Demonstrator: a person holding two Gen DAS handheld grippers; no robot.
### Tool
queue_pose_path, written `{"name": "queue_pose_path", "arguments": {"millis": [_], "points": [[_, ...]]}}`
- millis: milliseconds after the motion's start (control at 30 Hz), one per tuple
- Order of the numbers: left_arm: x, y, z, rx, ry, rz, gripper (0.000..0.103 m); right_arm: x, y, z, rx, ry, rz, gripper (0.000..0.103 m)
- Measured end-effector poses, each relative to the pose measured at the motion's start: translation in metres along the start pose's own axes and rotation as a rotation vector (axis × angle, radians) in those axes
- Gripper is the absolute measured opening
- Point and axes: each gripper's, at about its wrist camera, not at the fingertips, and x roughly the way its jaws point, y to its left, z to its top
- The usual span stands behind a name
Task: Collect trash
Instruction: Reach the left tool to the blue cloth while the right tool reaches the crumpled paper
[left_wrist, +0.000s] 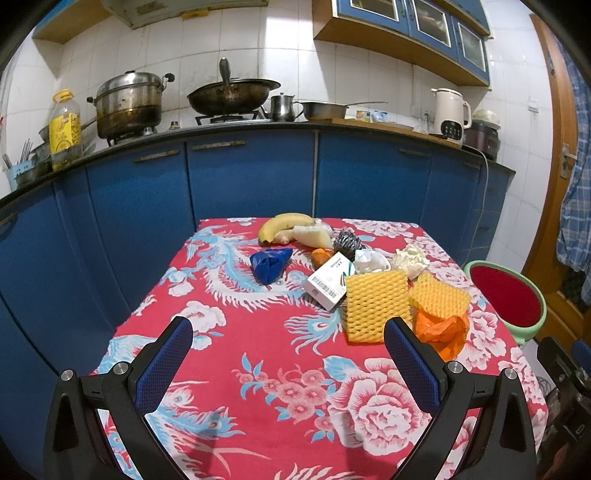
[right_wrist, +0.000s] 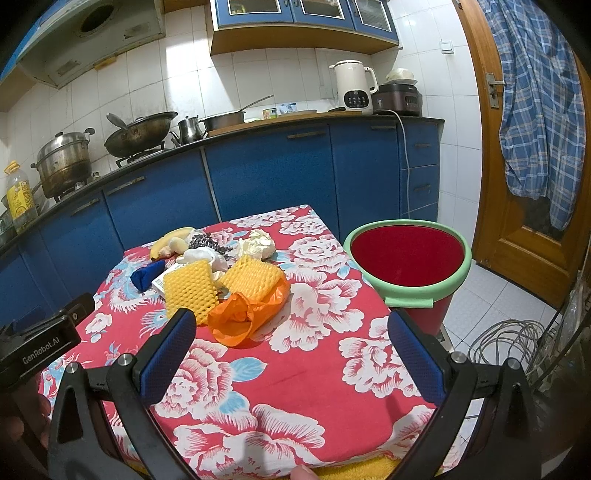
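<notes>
Trash lies in a heap on the far half of the red flowered table (left_wrist: 258, 369) (right_wrist: 295, 369): an orange plastic bag (left_wrist: 441, 330) (right_wrist: 247, 314), two yellow foam nets (left_wrist: 376, 304) (right_wrist: 190, 290), a white box (left_wrist: 330, 282), crumpled white paper (left_wrist: 410, 260) (right_wrist: 258, 243), a blue wrapper (left_wrist: 269, 264) (right_wrist: 146, 275), a steel scourer (left_wrist: 347, 240), a banana (left_wrist: 280, 225) (right_wrist: 168, 240). A red bin with a green rim (left_wrist: 508, 301) (right_wrist: 406, 258) stands beside the table's right edge. My left gripper (left_wrist: 288, 332) and right gripper (right_wrist: 291, 325) hover open and empty above the near cloth.
Blue kitchen cabinets (left_wrist: 251, 177) run behind the table, with pots, a wok (left_wrist: 232, 96) and a kettle (right_wrist: 352, 85) on the counter. A wooden door (right_wrist: 517, 184) with a hanging plaid shirt is to the right. Coiled cable (right_wrist: 509, 339) lies on the floor by the bin.
</notes>
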Motion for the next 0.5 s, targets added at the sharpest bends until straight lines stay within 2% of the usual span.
{"name": "queue_pose_path", "arguments": {"millis": [267,500], "points": [[0.017,0.002,0.011,0.018,0.039,-0.008,0.103,0.015,-0.001,0.006,-0.02,0.036,0.021,0.102],[0.042,0.009,0.028,0.028,0.071,-0.009,0.103,0.043,-0.001,0.031,-0.029,0.079,0.048,0.102]]}}
